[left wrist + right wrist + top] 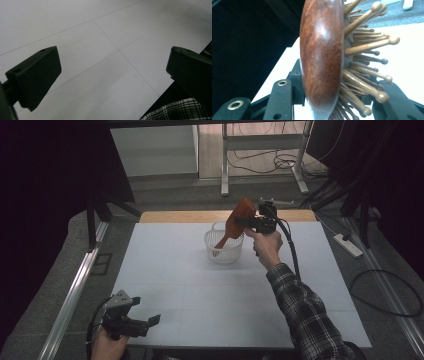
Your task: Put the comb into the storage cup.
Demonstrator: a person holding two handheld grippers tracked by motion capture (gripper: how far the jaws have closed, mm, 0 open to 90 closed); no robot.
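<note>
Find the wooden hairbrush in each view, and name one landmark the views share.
High view: hairbrush top centre, above the basket, held by the right gripper.
Left gripper view: not in it.
Right gripper view: hairbrush centre, between the fingers.
Shared landmark: white table.

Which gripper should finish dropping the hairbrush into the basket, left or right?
Right. The right gripper already clamps the wooden hairbrush, handle tip dipping into the white basket. The left gripper sits open at the table's near edge, far from both.
</note>
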